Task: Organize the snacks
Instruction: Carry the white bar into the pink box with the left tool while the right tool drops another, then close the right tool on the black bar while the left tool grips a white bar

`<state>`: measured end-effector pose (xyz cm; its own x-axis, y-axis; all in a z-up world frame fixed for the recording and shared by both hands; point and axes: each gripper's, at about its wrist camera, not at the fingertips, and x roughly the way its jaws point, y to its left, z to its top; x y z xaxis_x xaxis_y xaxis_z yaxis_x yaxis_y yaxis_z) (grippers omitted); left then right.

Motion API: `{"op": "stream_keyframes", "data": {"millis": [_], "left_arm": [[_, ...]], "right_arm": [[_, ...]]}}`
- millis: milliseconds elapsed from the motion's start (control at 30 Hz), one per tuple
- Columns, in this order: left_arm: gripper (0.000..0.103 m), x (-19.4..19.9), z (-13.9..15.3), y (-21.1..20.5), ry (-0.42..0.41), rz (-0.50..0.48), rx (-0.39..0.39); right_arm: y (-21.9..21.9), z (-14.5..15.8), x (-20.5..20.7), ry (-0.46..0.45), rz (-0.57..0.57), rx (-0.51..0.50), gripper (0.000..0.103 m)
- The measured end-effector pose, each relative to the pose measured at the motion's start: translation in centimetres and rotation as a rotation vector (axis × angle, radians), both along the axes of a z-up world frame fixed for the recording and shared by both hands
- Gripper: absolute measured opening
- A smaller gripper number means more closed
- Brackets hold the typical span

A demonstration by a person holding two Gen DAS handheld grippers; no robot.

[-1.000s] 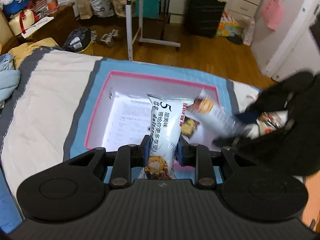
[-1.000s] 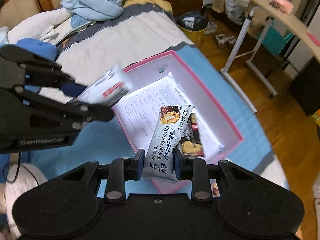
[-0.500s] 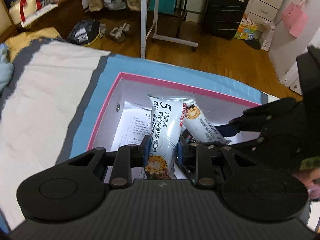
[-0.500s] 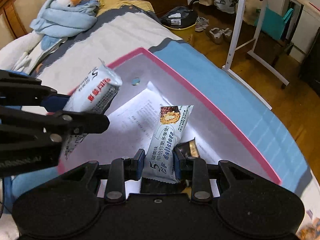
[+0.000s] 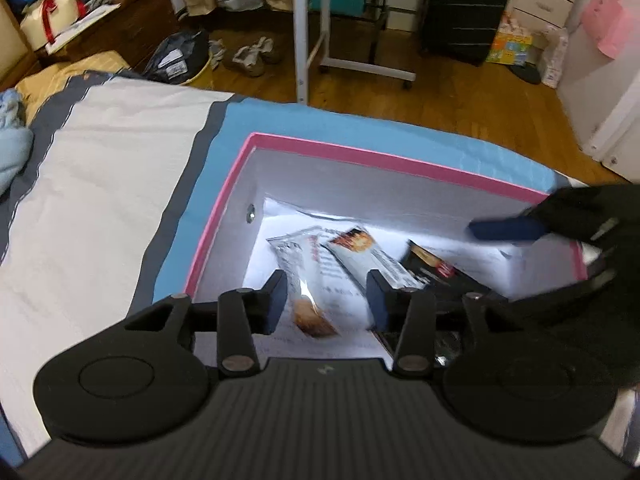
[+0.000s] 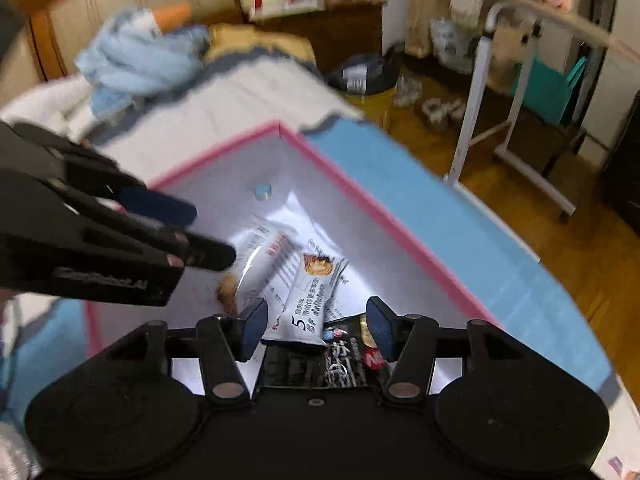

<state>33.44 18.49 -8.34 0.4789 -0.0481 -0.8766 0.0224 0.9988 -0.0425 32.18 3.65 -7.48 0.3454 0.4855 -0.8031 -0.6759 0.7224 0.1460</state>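
Note:
A pink-rimmed white box [image 5: 384, 156] sits on the bed; it also shows in the right wrist view [image 6: 360, 204]. Inside lie two white snack packets [image 5: 304, 280] [image 5: 368, 256] and a dark packet [image 5: 436, 272] on a printed sheet. My left gripper [image 5: 326, 300] is open and empty above the box's near side. My right gripper [image 6: 314, 328] is open and empty over the white packet [image 6: 308, 300] and the dark packet [image 6: 344, 360]. The other white packet [image 6: 260, 260] lies beside them.
The bed has a white, grey and blue cover [image 5: 100, 184]. A blue cloth heap [image 6: 136, 56] lies near the headboard. Beyond the bed are wooden floor [image 5: 460, 96], a white table stand [image 5: 304, 32], shoes [image 5: 248, 56] and a black suitcase [image 5: 464, 8].
Both grippers have opened and dropped their white packets into the box. Both cameras have moved in closer over the box.

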Motion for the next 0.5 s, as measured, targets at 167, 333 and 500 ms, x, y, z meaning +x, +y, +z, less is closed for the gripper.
{"op": "stream_keyframes", "data": {"millis": [167,333,500], "left_arm": [[0.053,-3.7,3.7,-2.7,-0.049,-0.083,0.007],[0.061,-7.7,7.5,-6.7,-0.098,-0.160,-0.031],[0.063,-10.9,9.7,-11.3,-0.142,-0.234,-0.048]], "right_arm": [[-6.0,6.7,-2.7,-0.051,-0.019,0.067,0.060],[-11.2,11.9,-5.6,-0.081,-0.028,0.034,0.065],[-15.3,14.3,-7.5,-0.098,-0.024,-0.009,0.069]]}}
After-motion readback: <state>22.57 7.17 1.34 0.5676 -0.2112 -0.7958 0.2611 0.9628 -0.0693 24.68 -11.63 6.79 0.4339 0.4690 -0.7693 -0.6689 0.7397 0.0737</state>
